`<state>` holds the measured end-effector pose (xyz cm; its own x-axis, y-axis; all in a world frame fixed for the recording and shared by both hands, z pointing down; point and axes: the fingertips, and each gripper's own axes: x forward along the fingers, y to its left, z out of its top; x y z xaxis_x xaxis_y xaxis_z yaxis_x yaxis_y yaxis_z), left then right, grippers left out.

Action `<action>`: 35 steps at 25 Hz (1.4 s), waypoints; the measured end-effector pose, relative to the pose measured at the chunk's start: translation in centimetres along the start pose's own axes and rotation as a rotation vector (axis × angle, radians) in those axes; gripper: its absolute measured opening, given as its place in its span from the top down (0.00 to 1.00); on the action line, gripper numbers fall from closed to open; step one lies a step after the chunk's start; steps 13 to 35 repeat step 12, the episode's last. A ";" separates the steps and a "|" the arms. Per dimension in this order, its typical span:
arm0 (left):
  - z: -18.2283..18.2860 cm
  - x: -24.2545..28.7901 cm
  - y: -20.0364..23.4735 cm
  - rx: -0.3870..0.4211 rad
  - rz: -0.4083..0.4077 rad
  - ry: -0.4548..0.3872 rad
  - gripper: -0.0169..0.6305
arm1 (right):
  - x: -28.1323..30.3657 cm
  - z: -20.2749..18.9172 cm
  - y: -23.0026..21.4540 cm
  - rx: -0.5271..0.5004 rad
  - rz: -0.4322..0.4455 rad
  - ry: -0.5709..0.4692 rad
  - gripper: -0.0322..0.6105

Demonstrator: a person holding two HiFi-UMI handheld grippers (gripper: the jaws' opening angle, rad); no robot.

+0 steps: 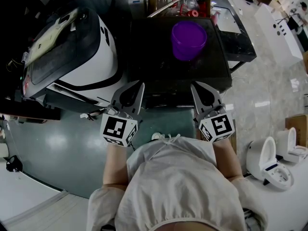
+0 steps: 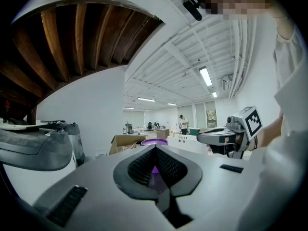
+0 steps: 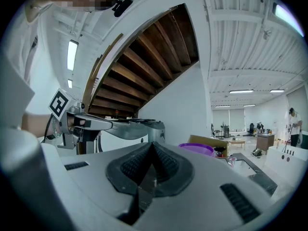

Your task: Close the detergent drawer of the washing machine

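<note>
Facing the black-topped washing machine (image 1: 154,57), left gripper (image 1: 139,86) and right gripper (image 1: 194,86) sit pressed together, empty.

Purple bucket (image 1: 188,40); white washing machine (image 1: 105,57), dark lid (image 1: 62,49).

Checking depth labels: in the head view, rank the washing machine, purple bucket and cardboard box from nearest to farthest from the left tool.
From the left tool:
1. The washing machine, close on its left.
2. The purple bucket, ahead and to the right, on the dark table.
3. The cardboard box, beyond the bucket at the table's far side.
</note>
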<state>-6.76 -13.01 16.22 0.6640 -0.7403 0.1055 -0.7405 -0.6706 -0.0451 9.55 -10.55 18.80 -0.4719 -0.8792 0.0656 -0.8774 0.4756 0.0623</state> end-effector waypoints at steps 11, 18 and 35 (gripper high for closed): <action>-0.5 -0.4 0.3 -0.019 0.010 0.004 0.95 | 0.0 -0.3 0.2 -0.005 -0.004 0.007 0.95; -0.5 -0.4 0.3 -0.020 0.011 0.005 0.95 | 0.0 -0.3 0.3 -0.008 -0.002 0.006 0.95; -0.5 -0.4 0.3 -0.020 0.011 0.005 0.95 | 0.0 -0.3 0.3 -0.008 -0.002 0.006 0.95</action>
